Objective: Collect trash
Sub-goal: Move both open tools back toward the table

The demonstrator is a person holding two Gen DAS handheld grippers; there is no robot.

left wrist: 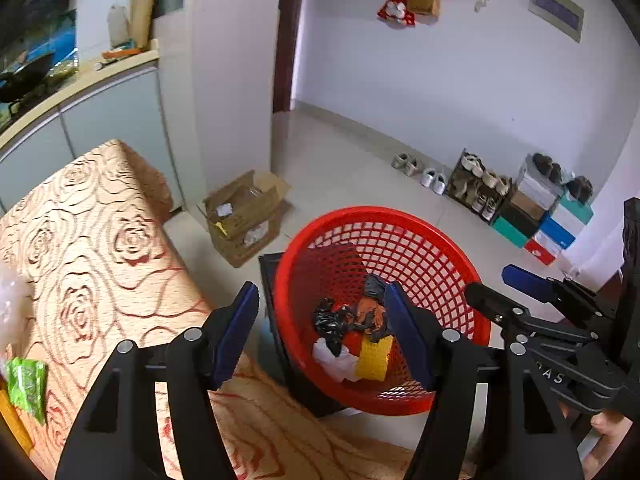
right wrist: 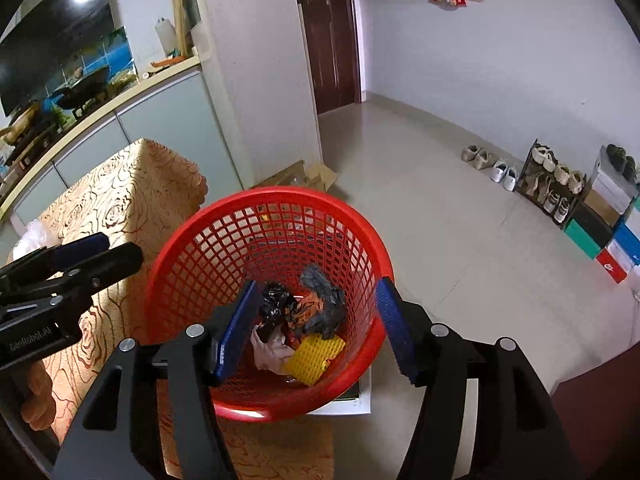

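i am holding my left tool (left wrist: 322, 332) and right tool (right wrist: 316, 326) wide and empty above the red basket (right wrist: 192, 248); my tools are partly hiding the crumpled trash (right wrist: 320, 300) lying inside.

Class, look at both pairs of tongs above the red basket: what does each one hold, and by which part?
Nothing is held. The left tongs and right tongs stand open and empty above the red basket; the trash lies inside.

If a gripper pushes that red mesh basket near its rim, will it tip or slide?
Probably tips: the red mesh basket already sits tilted beside the table. It looks like thin, light plastic, and the few scraps inside add little weight, so it could also slide.
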